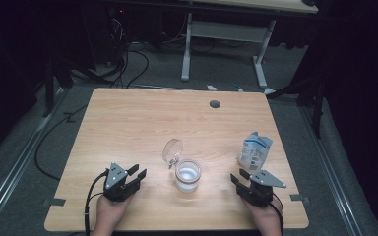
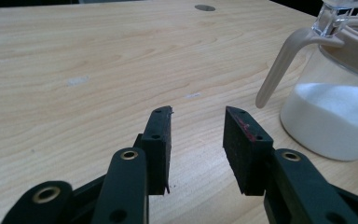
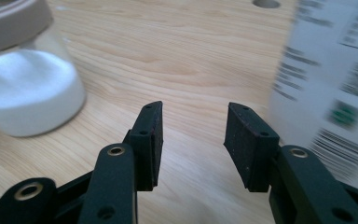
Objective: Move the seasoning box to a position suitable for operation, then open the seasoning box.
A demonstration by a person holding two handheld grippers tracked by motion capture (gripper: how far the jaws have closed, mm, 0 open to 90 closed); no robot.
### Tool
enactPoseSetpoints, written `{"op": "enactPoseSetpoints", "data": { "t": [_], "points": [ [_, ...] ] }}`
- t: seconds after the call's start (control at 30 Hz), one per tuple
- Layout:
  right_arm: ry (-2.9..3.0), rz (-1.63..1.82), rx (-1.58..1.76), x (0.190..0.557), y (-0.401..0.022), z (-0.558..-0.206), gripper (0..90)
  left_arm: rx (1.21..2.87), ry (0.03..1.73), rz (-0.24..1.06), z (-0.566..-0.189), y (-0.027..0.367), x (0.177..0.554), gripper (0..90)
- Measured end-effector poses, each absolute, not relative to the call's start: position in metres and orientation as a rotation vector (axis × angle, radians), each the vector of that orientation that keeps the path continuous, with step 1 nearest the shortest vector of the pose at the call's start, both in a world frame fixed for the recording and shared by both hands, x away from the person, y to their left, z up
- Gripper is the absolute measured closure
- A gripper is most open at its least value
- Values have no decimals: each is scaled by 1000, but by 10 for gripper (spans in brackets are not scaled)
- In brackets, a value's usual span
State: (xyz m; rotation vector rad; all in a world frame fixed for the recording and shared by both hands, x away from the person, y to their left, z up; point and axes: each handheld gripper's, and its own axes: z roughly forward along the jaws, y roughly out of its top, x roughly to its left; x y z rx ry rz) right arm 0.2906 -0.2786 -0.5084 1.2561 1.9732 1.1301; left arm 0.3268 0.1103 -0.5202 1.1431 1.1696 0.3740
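A clear glass jar [image 1: 187, 176] holding white powder stands near the table's front middle, its hinged lid [image 1: 173, 149] flipped open behind it. A white printed pouch [image 1: 254, 152] stands at the right. My left gripper [image 1: 137, 174] rests on the table left of the jar, jaws apart with nothing between them; the jar [image 2: 335, 107] stands to the right of its jaws in the left gripper view. My right gripper [image 1: 239, 176] sits just in front of the pouch, also open and empty. In the right gripper view the jar [image 3: 25, 88] is at left and the pouch [image 3: 328, 88] at right.
The wooden table [image 1: 142, 118] has a grey cable hole [image 1: 214, 104] near its far edge. Behind it on the floor are cables and the white legs of another desk [image 1: 224, 34]. The person's hands [image 1: 109, 214] enter at the front edge.
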Motion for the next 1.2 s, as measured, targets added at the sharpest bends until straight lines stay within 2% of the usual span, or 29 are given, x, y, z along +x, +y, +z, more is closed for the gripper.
{"op": "enactPoseSetpoints", "data": {
  "t": [0.33, 0.47, 0.6, 0.7, 0.83, 0.93, 1.2],
  "points": [
    [2070, 1164, 1187, 309, -245, -514, 590, 1154, 1193, 364, -519, 107, 325, 616],
    [2099, 1155, 1157, 309, -234, -516, 604, 1161, 1186, 319, -516, 99, 326, 619],
    [2133, 1140, 1140, 305, -224, -519, 664, 1156, 1164, 299, -510, 91, 326, 656],
    [2163, 1141, 1124, 302, -218, -521, 720, 1147, 1154, 303, -506, 84, 328, 725],
    [2191, 1119, 1065, 295, -207, -521, 888, 1114, 1156, 300, -498, 74, 334, 843],
    [2204, 1122, 1035, 291, -202, -519, 900, 1114, 1155, 293, -493, 64, 338, 900],
    [2219, 1128, 999, 292, -195, -520, 900, 1106, 1133, 267, -478, 50, 344, 899]
  ]
}}
